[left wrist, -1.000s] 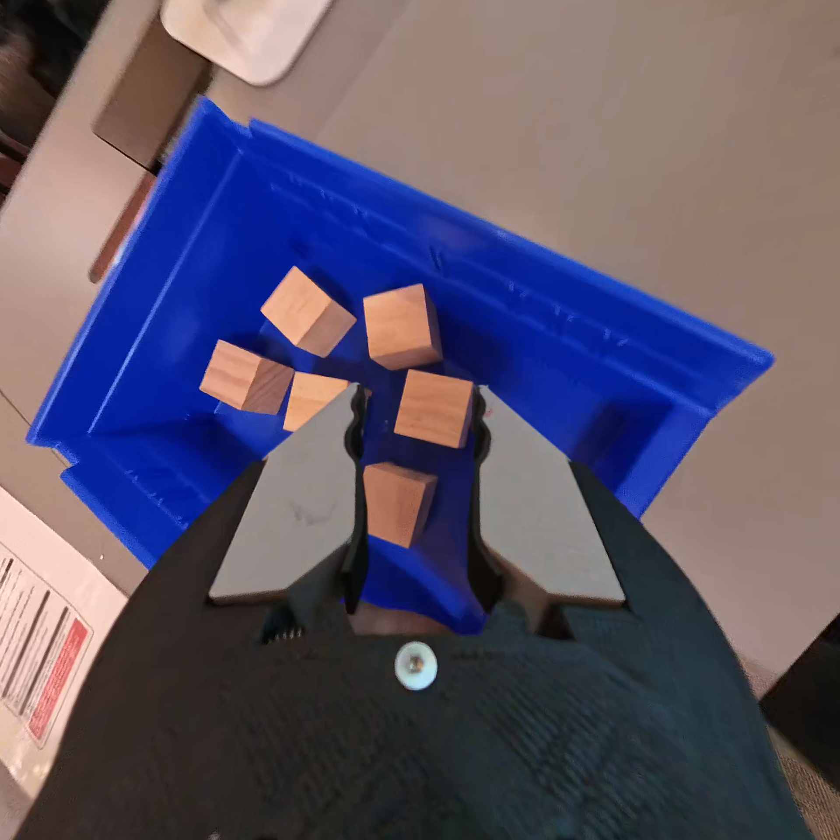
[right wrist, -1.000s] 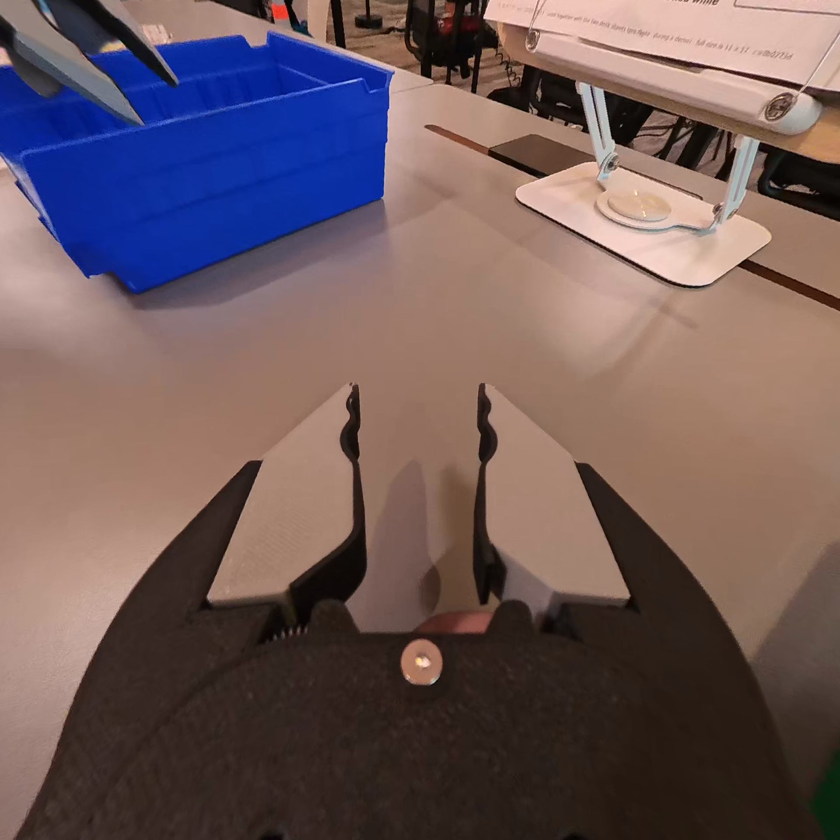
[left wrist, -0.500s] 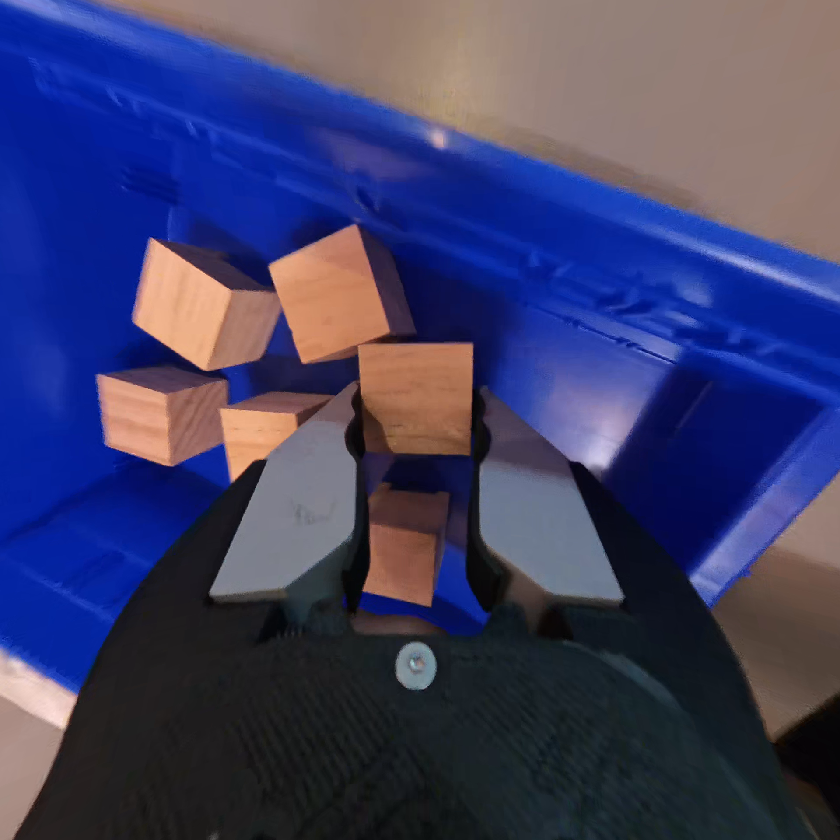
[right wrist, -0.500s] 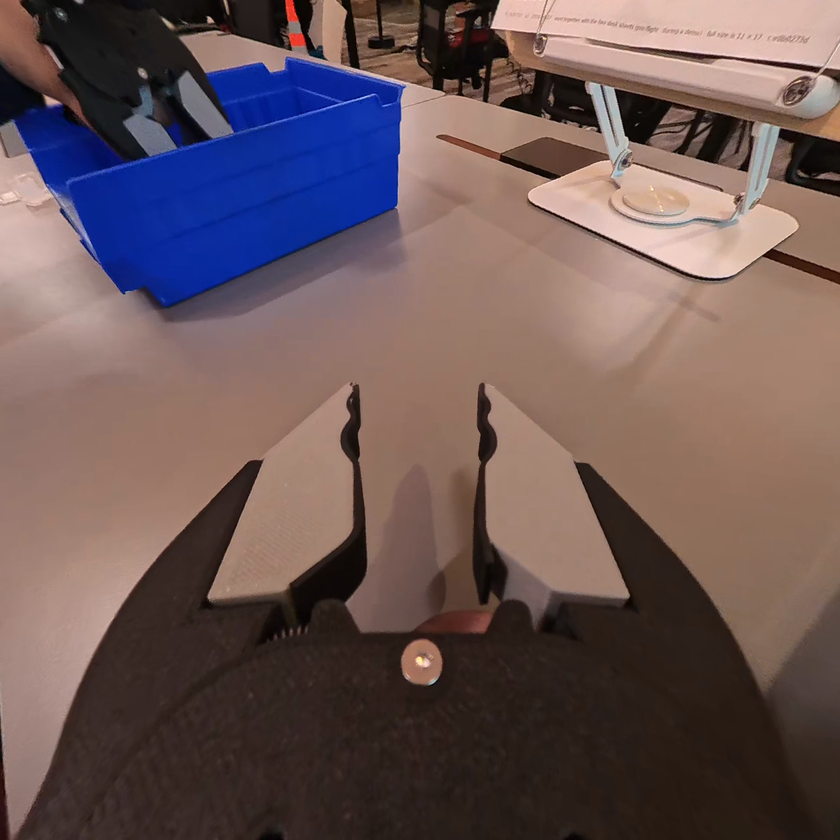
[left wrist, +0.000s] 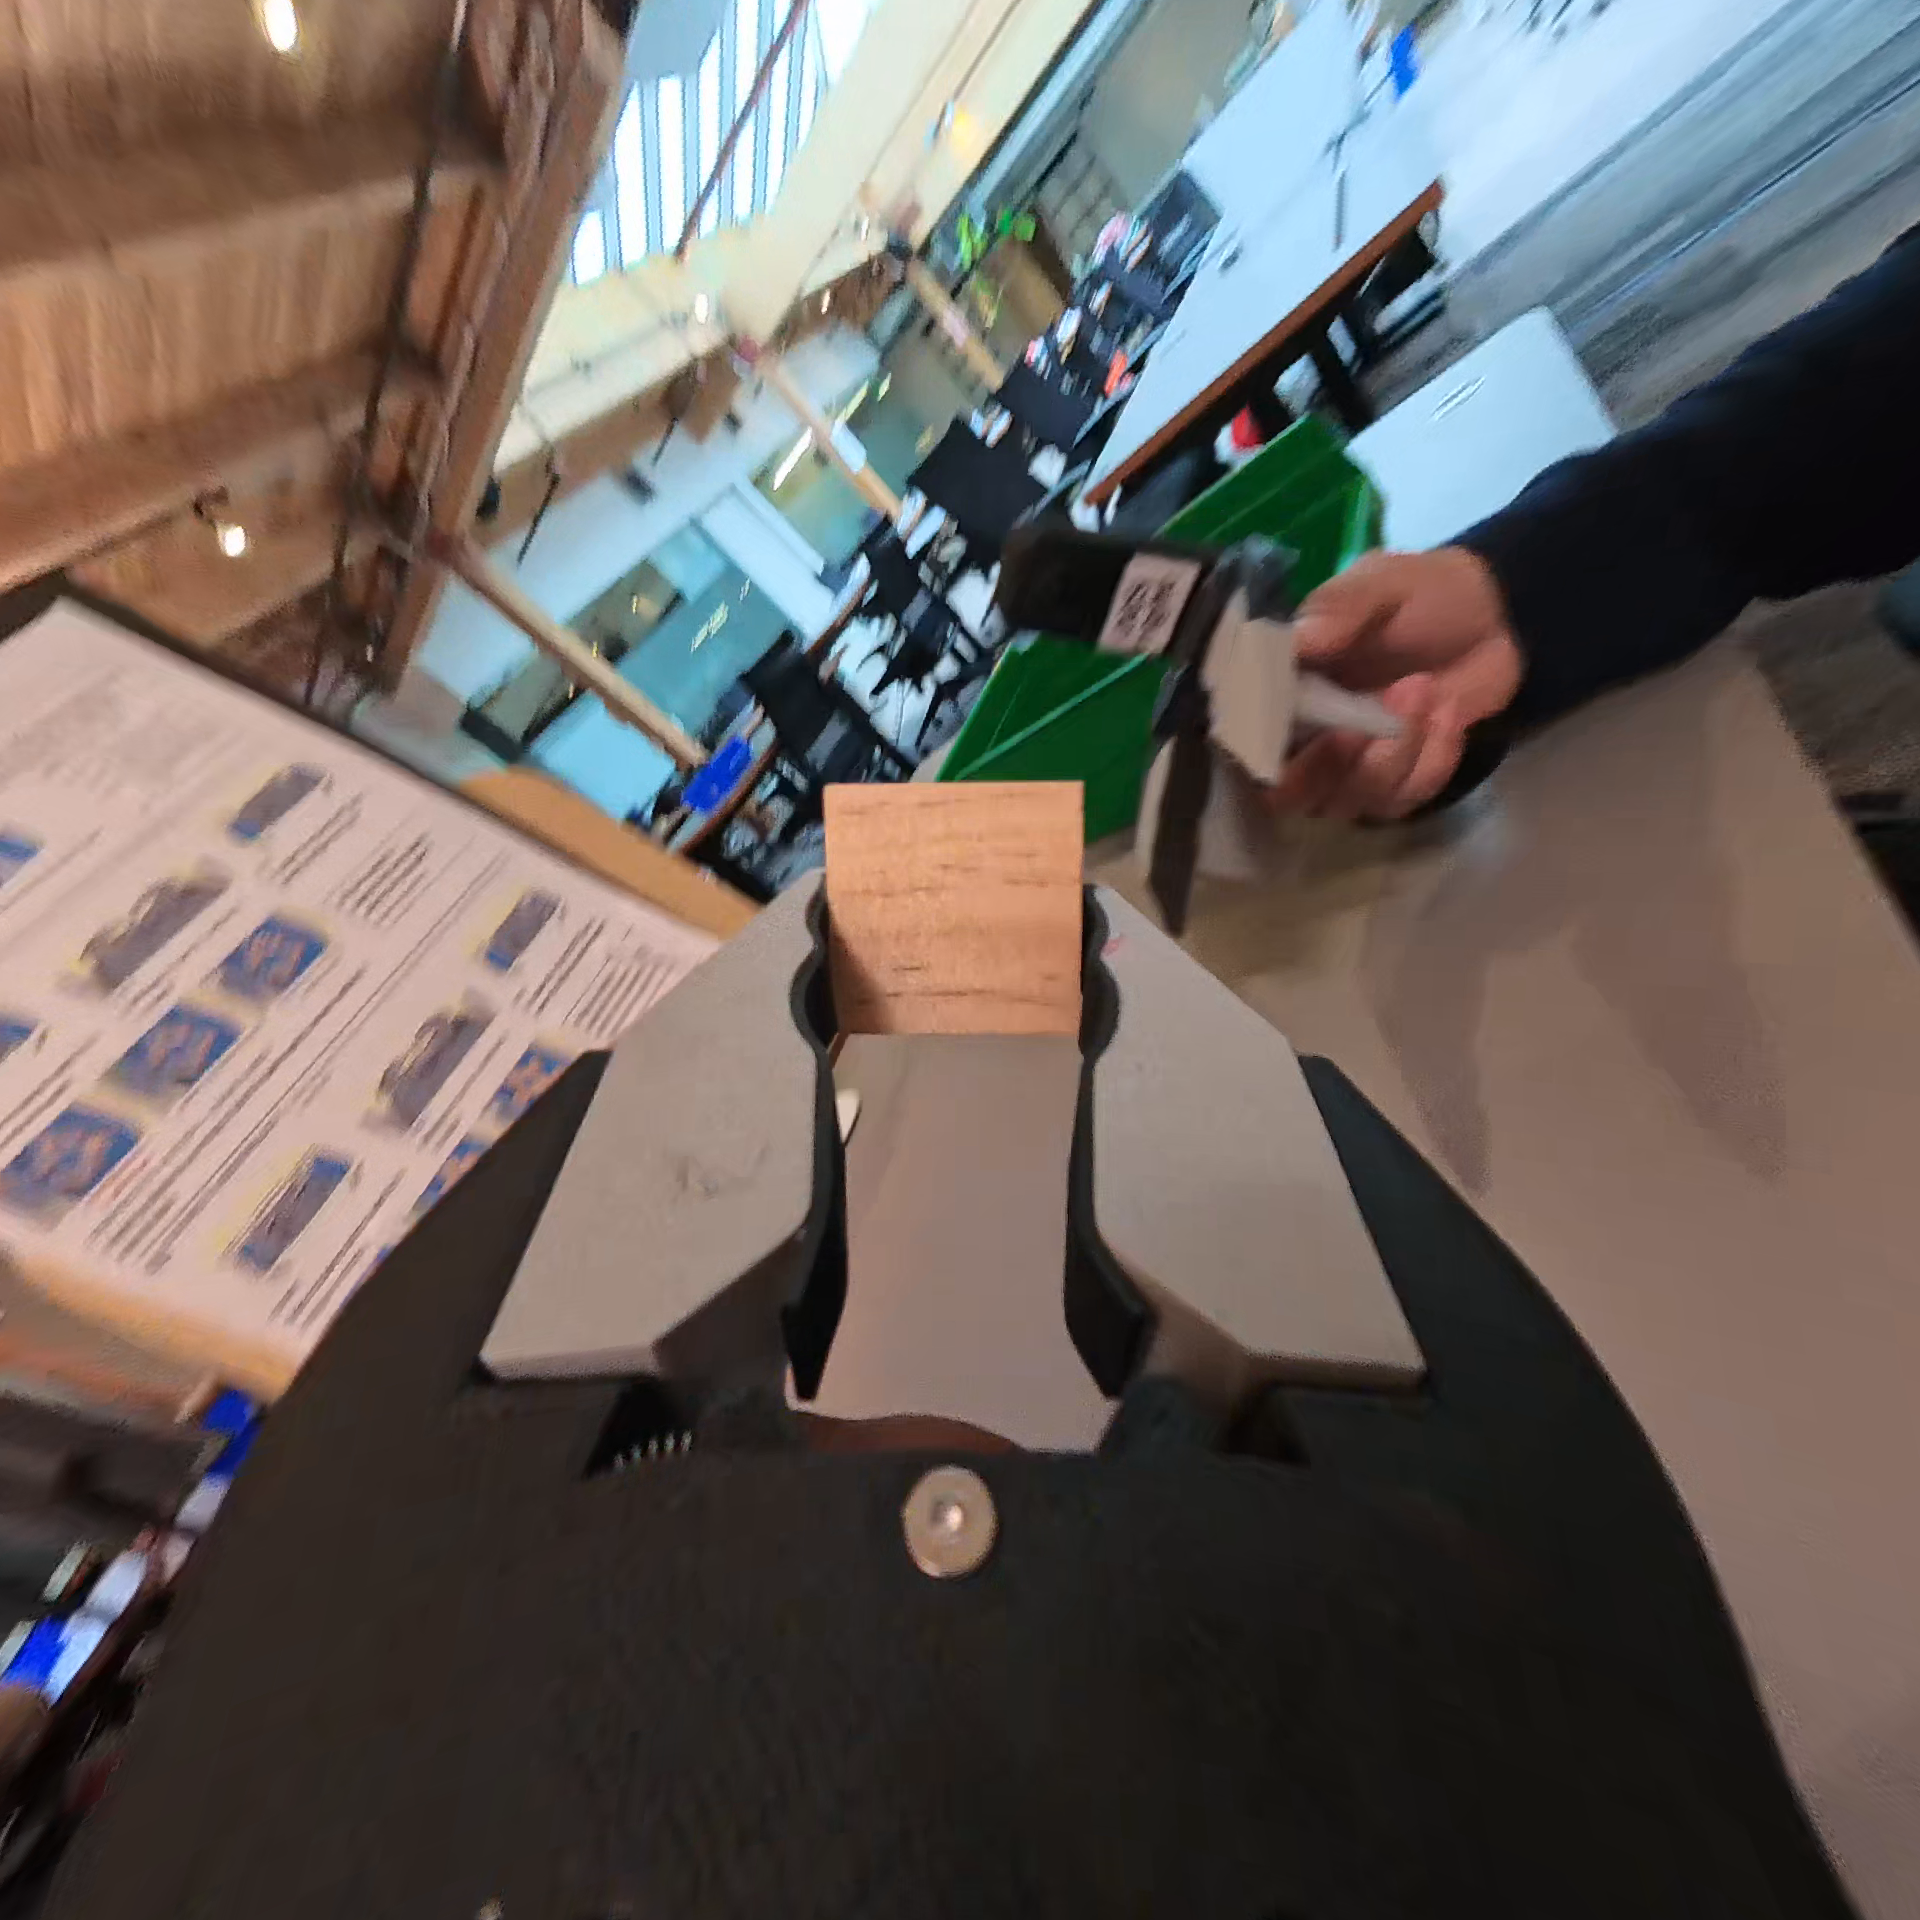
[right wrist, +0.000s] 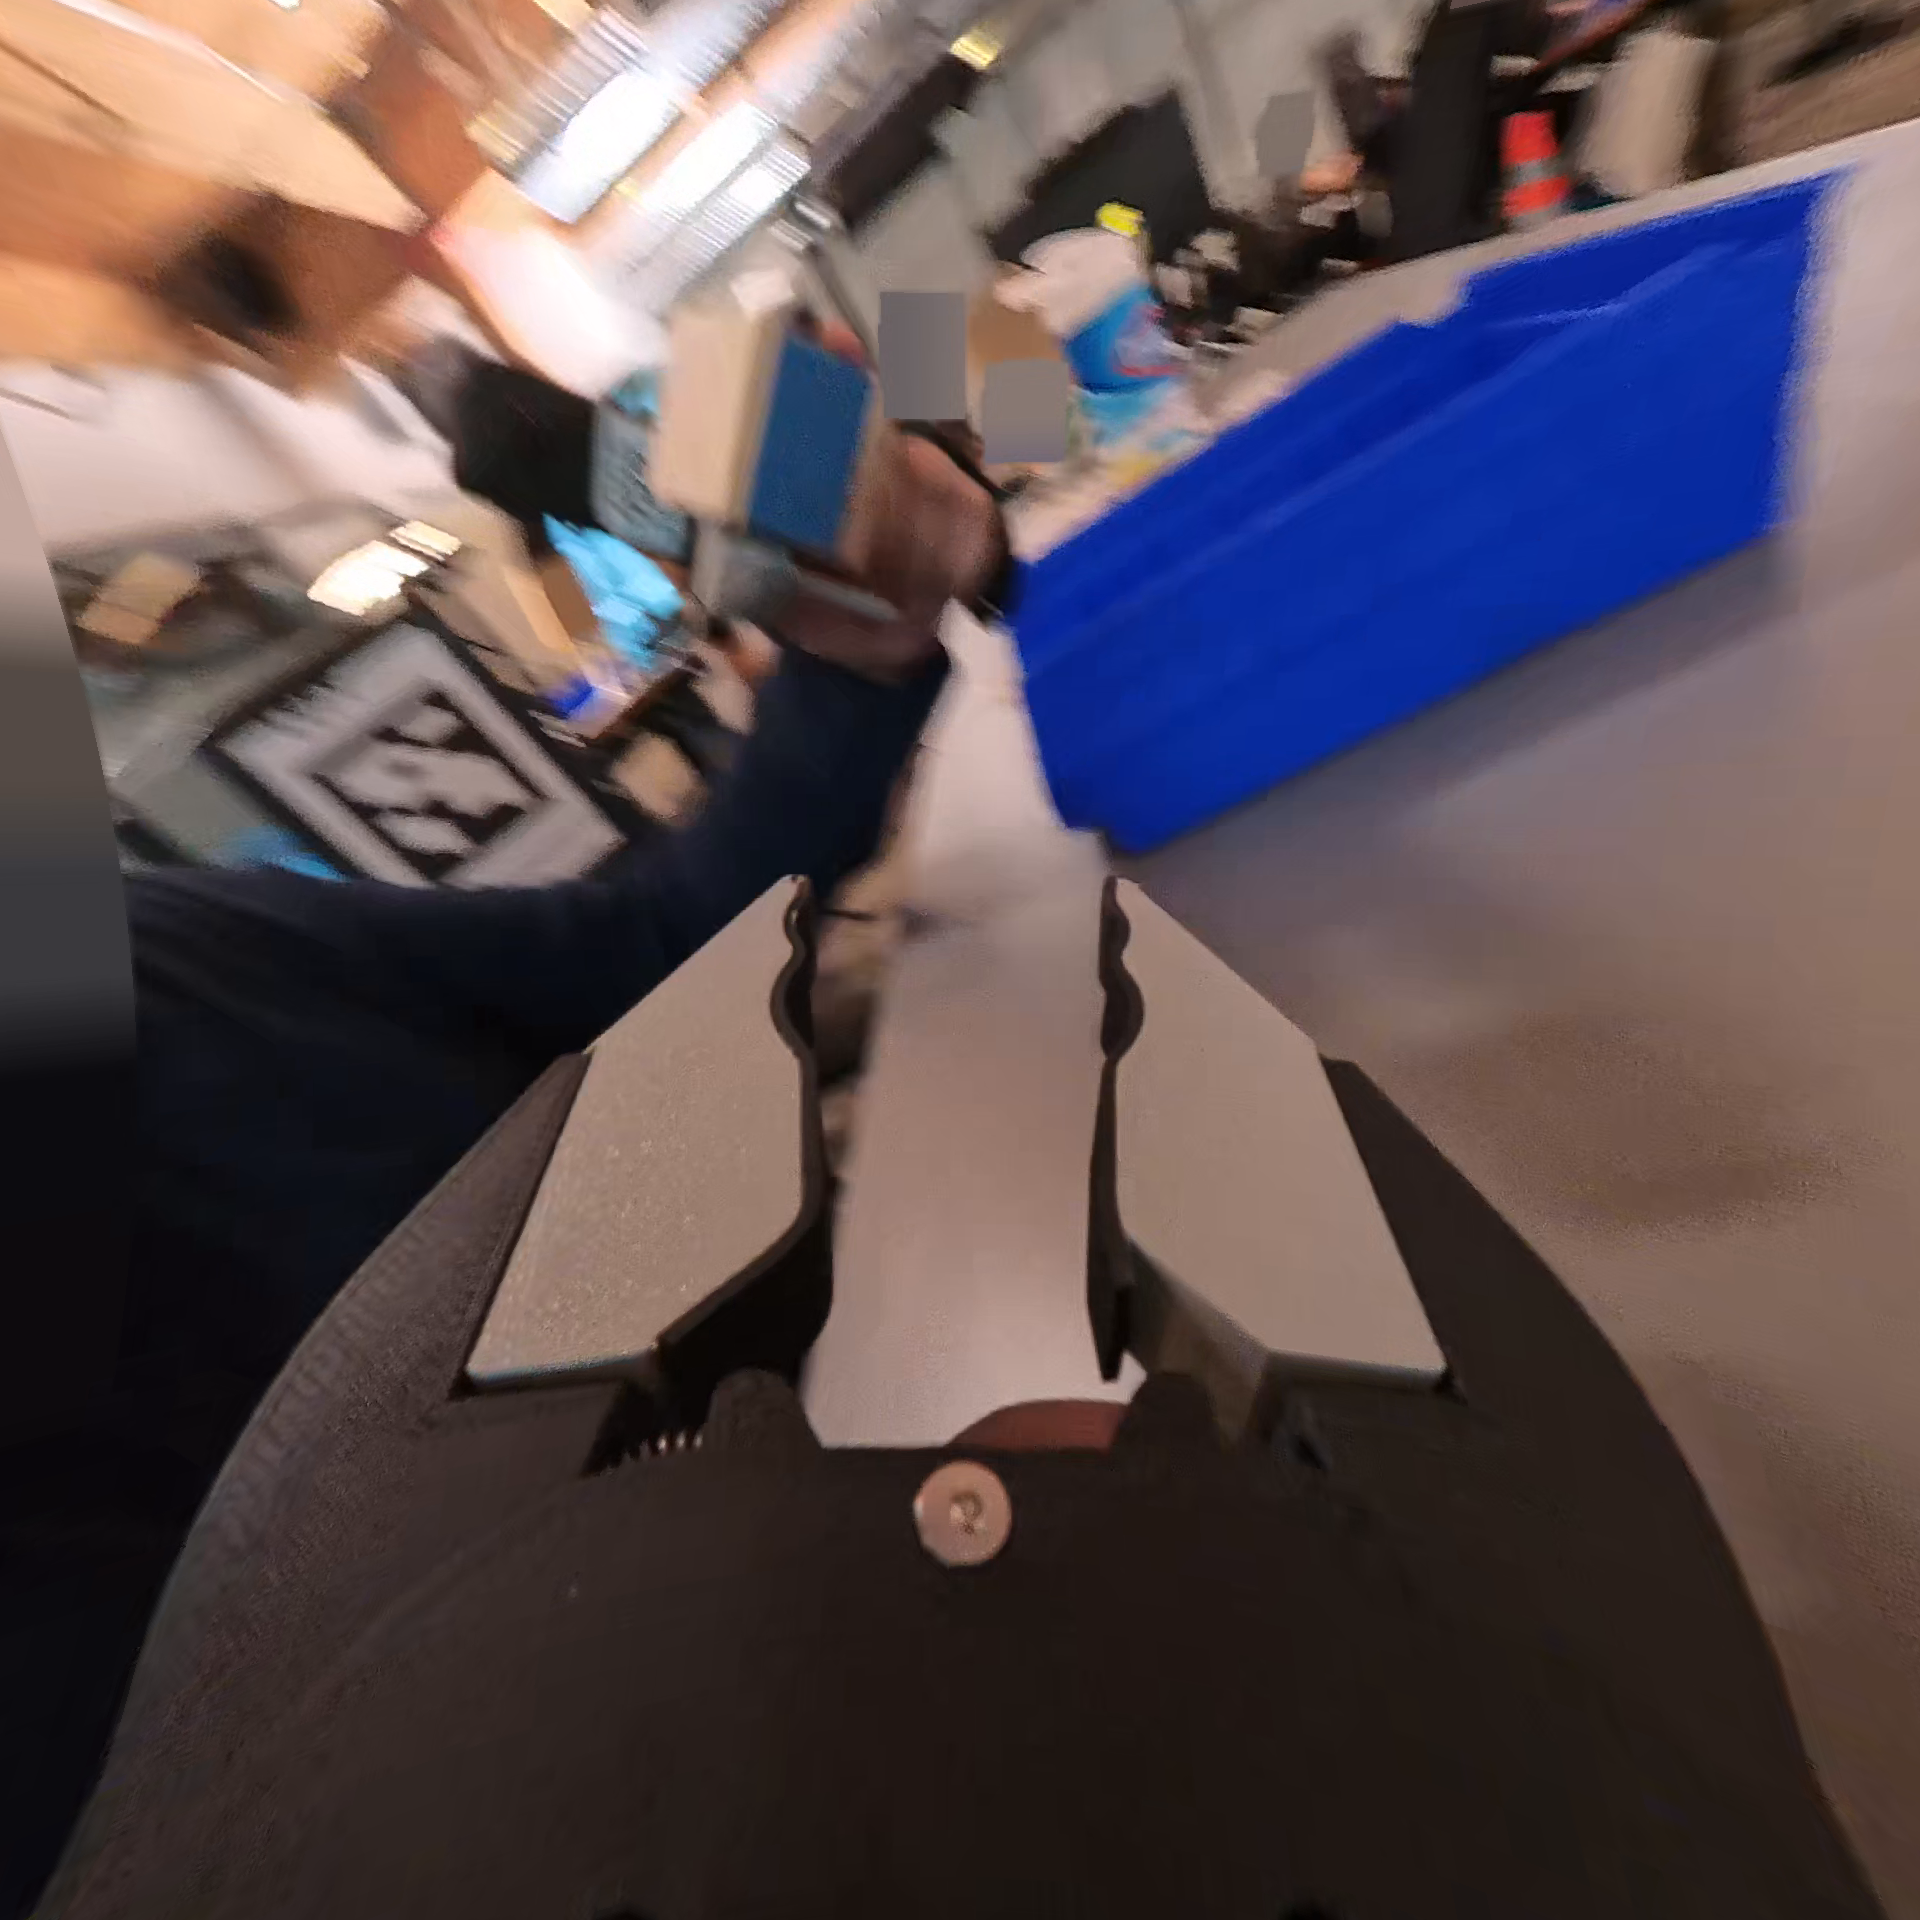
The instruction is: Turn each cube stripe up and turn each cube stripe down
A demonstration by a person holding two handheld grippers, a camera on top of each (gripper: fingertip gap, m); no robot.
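My left gripper (left wrist: pixel 956 935) has its fingers clamped on a wooden cube (left wrist: pixel 954 906), lifted off the grey worktop (left wrist: pixel 1558 1091); I can't see any stripe. My right gripper (right wrist: pixel 956 935) hangs spread and empty over bare worktop, near the blurred blue bin (right wrist: pixel 1455 540).

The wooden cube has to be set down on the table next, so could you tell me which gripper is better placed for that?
Left. The left gripper is shut on the wooden cube above the table; the right gripper is open and empty.
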